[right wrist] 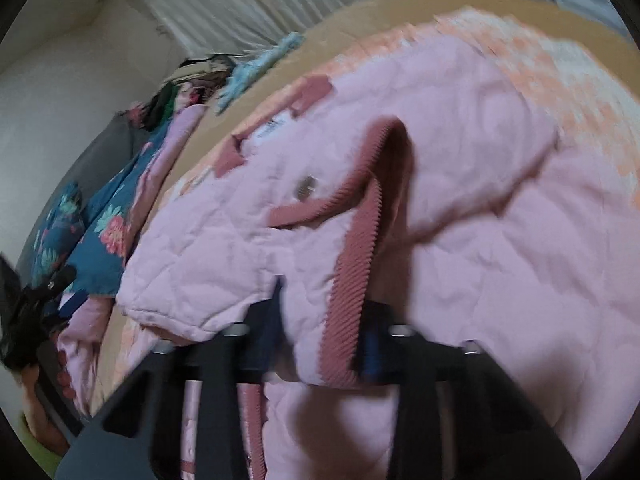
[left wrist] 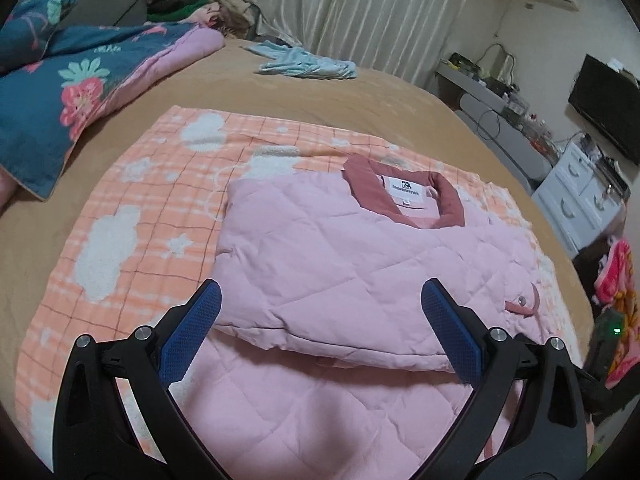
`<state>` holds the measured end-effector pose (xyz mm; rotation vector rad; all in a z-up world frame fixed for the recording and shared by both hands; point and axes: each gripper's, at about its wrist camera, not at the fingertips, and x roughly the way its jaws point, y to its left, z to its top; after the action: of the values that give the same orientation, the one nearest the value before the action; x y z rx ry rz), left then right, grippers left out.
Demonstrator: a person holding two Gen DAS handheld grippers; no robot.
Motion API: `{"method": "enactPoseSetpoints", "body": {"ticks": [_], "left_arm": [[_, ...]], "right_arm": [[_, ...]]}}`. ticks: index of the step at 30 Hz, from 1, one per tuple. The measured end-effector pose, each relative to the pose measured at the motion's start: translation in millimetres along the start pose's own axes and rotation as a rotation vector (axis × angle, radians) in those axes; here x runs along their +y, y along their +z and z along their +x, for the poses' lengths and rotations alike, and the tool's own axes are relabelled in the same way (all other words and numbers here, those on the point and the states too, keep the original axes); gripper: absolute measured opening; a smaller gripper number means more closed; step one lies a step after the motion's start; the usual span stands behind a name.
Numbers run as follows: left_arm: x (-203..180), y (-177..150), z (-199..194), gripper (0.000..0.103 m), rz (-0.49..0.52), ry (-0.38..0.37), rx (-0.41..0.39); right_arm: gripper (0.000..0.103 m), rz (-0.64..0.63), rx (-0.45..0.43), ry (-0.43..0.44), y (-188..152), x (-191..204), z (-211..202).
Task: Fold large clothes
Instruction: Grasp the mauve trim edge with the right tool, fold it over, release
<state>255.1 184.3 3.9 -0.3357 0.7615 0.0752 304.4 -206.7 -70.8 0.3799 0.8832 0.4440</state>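
Right wrist view: right tool [right wrist: 320, 356] is clamped on the ribbed cuff [right wrist: 352, 280] of the pink quilted jacket [left wrist: 360, 248] lying on the bed [left wrist: 320, 92]. Left tool [left wrist: 320, 324] gapes empty above it. Soft, puffy, light; best gripped at trims.

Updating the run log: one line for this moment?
left gripper: open, over pink jacket | right gripper: shut on jacket's ribbed edge
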Motion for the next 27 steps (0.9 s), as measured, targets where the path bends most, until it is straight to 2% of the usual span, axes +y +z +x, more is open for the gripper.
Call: {"method": "enactPoseSetpoints", "body": {"ticks": [5, 10, 15, 22, 27], "left_arm": [[2, 7, 4, 0.094, -0.004, -0.003, -0.008], [-3, 22, 11, 0.094, -0.009, -0.021, -0.023], [-14, 29, 28, 0.094, 0.003, -0.033, 0.005], [-36, 24, 55, 0.094, 0.059, -0.034, 0.062], [-48, 18, 68, 0.094, 0.08, -0.039, 0.09]], "right_arm": [[0.017, -0.274, -0.138, -0.004, 48, 58, -43], [0.017, -0.444, -0.221, -0.06, 87, 87, -59], [0.017, -0.43, -0.184, -0.138, 101, 64, -37], [0.018, -0.346, -0.112, -0.183, 77, 27, -4], [0.026, -0.312, -0.071, -0.204, 64, 13, 10]]}}
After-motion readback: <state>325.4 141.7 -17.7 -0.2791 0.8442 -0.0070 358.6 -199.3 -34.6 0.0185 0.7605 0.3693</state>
